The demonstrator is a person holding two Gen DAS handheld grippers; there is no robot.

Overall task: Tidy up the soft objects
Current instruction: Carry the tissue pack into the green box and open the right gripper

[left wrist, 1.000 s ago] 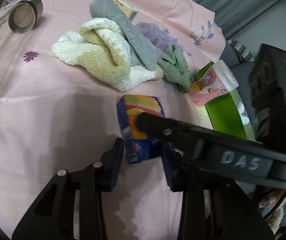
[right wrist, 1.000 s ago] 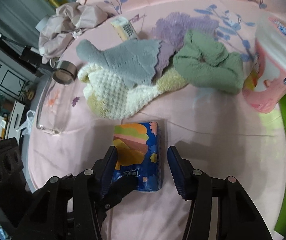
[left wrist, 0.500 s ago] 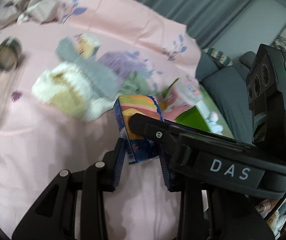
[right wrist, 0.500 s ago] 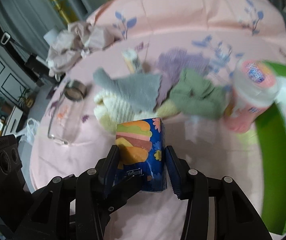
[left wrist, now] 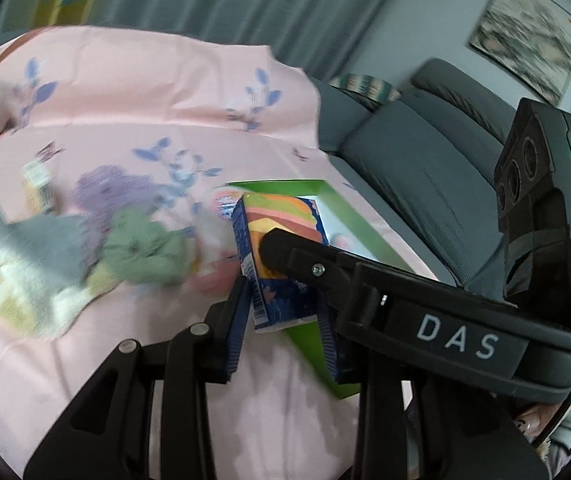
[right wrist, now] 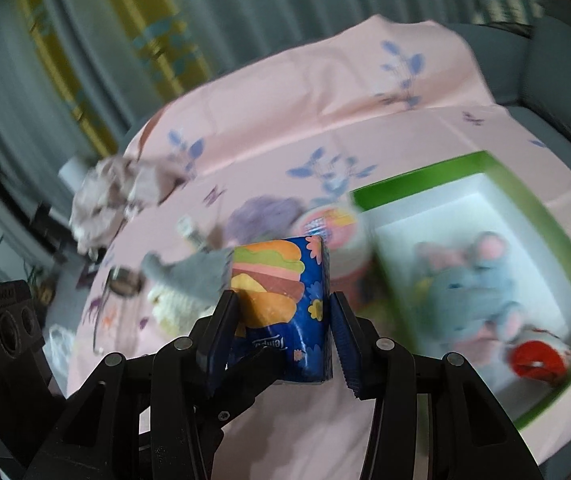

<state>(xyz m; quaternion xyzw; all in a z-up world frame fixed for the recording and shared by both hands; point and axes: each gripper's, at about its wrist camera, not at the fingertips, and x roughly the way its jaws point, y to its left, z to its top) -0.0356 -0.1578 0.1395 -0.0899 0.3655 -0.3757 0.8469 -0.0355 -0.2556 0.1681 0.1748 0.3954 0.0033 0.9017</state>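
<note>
Above the pink sheet [right wrist: 365,92], both grippers pinch one tissue pack [right wrist: 285,304], blue with a burger print. On the right wrist view, the right gripper [right wrist: 283,334] is clamped on the pack's two sides, and the left gripper's finger comes in under it from 7 o'clock. Only this view looks inside the green box [right wrist: 541,216] at 3 o'clock: a grey plush mouse [right wrist: 473,280] and a red item lie on its white floor, and the far half is free. On the left wrist view, the left gripper [left wrist: 283,316] is closed on the same pack [left wrist: 275,240], the right gripper's finger lying across its face. Only here the green cloth [left wrist: 141,248] shows, at 9 o'clock, with the grey cloth [left wrist: 41,240] beside it. A grey sofa [left wrist: 413,152] borders the sheet at 2 o'clock
</note>
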